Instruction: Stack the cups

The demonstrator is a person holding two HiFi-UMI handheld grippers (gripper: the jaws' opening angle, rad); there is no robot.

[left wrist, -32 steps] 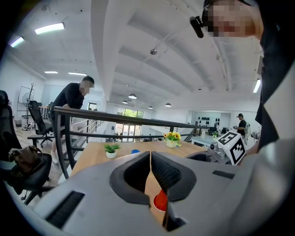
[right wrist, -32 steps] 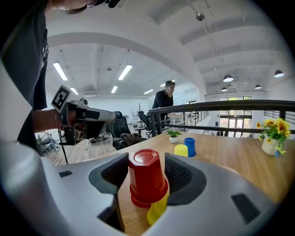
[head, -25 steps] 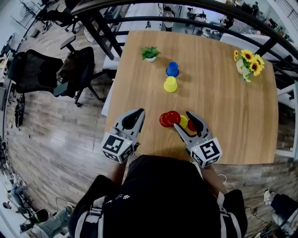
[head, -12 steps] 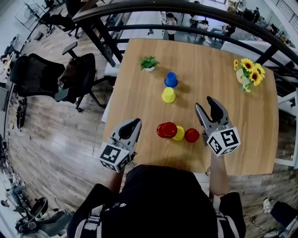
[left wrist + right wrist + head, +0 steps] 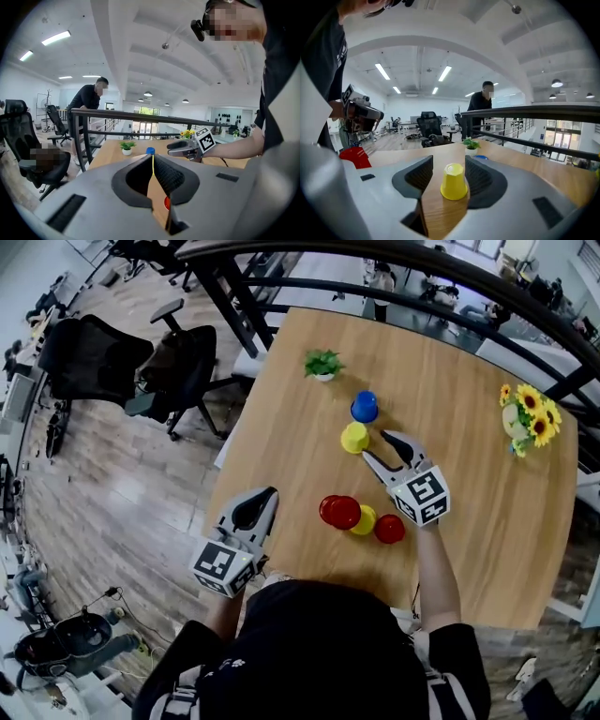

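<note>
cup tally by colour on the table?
Red plastic cups: 3 (two of them overlap)
Yellow plastic cups: 2
Blue plastic cup: 1
Total: 6

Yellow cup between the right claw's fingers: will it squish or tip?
Probably light: the yellow cup looks like thin plastic, so a squeeze from the right claw might dent it. It stands upside down on its wide rim, so a push would likely slide it, not tip it.
</note>
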